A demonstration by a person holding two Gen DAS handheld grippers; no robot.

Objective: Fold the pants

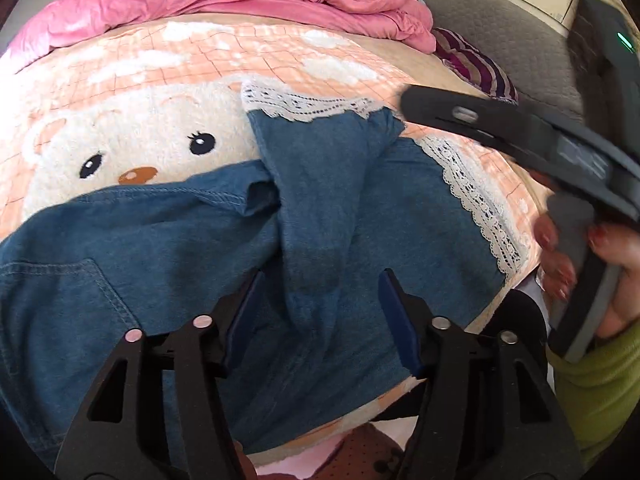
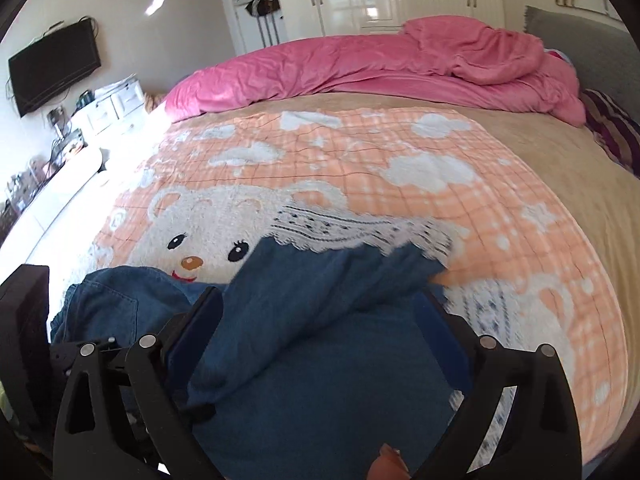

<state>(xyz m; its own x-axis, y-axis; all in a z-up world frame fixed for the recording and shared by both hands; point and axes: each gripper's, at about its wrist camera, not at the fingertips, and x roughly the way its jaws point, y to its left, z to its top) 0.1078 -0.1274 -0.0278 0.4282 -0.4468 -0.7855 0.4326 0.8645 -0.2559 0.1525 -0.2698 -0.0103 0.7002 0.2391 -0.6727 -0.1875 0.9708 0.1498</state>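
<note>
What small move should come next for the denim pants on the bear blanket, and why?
Probably close the left gripper on the raised ridge of the pants between its open jaws. One lace-trimmed leg lies bunched across the other, so gripping there would let it be pulled flat.

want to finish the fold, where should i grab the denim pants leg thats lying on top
Probably grip the denim pants at the lace hem of the top leg, coming from the far end toward you. That edge lies free on the bear blanket, so a finger could slide under.
</note>
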